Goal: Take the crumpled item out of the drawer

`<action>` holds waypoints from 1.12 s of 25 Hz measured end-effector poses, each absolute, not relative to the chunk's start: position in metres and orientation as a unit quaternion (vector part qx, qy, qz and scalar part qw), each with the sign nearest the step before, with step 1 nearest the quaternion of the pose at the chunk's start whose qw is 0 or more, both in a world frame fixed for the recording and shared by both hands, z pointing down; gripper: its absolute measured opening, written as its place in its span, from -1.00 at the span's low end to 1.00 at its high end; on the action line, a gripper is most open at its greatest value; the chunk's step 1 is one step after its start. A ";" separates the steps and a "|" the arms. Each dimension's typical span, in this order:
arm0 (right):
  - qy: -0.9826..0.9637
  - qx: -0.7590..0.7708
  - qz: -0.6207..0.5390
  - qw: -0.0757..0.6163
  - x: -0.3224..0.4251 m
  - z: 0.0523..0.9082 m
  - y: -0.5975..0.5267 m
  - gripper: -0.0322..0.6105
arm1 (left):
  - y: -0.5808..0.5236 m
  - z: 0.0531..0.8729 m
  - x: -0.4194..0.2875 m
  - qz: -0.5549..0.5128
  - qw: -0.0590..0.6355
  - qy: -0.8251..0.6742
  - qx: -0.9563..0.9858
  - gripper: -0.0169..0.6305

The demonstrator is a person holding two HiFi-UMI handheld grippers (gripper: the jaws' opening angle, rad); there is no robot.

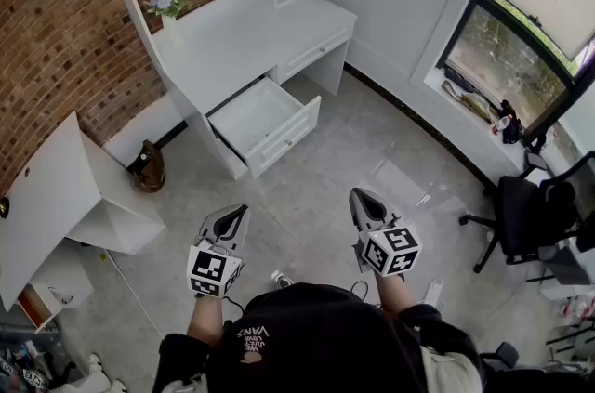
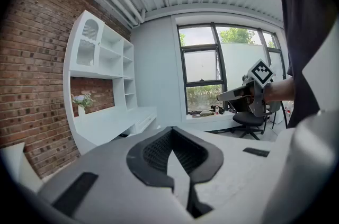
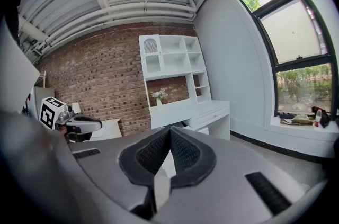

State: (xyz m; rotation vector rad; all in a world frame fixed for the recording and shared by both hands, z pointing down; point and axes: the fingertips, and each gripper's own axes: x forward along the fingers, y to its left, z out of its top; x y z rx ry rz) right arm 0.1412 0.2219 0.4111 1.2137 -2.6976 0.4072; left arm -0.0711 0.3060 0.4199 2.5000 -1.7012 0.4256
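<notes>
The white desk [image 1: 244,33] stands against the brick wall, with one drawer [image 1: 299,129] pulled open towards me. Its inside looks plain white, and I can make out no crumpled item in it. Both grippers hang in front of my chest, well short of the drawer and above the grey floor. My left gripper [image 1: 237,213] is shut with nothing between its jaws, and so is my right gripper [image 1: 361,196]. The left gripper view shows its pads [image 2: 159,151] pressed together, with the desk [image 2: 114,122] beyond. In the right gripper view the pads [image 3: 183,151] also meet.
A vase of flowers [image 1: 167,6] stands on the desk top. A brown object [image 1: 147,166] sits on the floor beside a low white cabinet [image 1: 65,196] at the left. A black office chair [image 1: 521,215] and large windows [image 1: 521,38] are at the right.
</notes>
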 end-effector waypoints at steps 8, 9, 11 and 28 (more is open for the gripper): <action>-0.908 0.395 0.116 0.077 0.132 0.409 0.222 -0.90 | 0.305 0.431 -0.070 0.152 0.037 -0.547 0.822 -0.93; -0.909 0.394 0.115 0.078 0.131 0.410 0.222 -0.90 | 0.304 0.431 -0.071 0.148 0.038 -0.548 0.823 -0.93; -0.910 0.390 0.119 0.077 0.126 0.410 0.219 -0.89 | 0.299 0.427 -0.074 0.133 0.045 -0.550 0.823 -0.93; -0.917 0.358 0.145 0.096 0.097 0.424 0.115 -0.51 | 0.207 0.437 -0.092 0.119 0.092 -0.565 0.811 -0.68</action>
